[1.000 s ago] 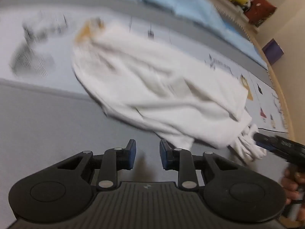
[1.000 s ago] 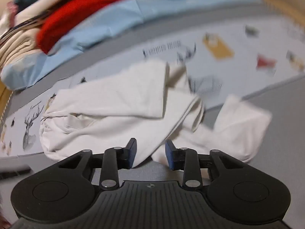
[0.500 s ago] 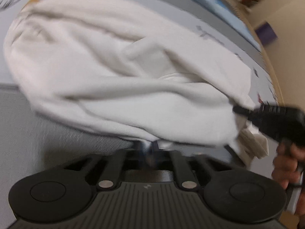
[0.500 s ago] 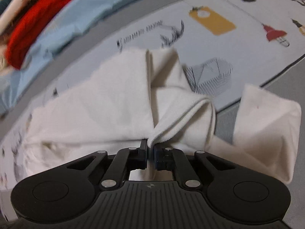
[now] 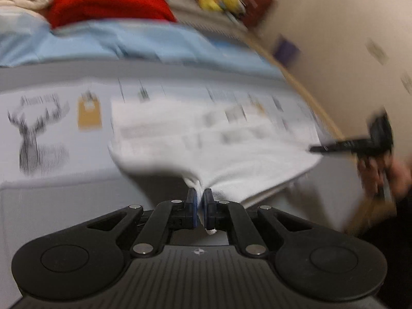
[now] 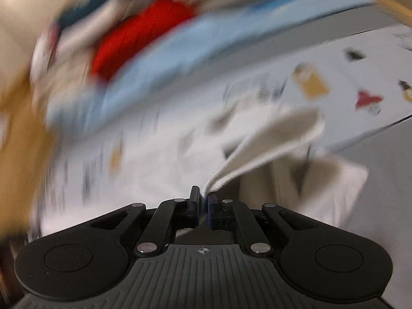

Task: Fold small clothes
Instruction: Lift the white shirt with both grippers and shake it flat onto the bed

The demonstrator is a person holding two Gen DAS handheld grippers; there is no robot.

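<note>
One white garment (image 5: 231, 159), blurred, stretched taut between both grippers' clamped fingers (image 5: 191, 200).

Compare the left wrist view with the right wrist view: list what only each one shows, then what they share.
Only the left wrist view: the left gripper pinching the white garment, the right gripper from the side at the cloth's far corner, the hand holding it, a deer print.

Only the right wrist view: a red triangle print, the garment's lifted flap.

Both: white garment, patterned sheet, red cloth, blue cloth.
</note>
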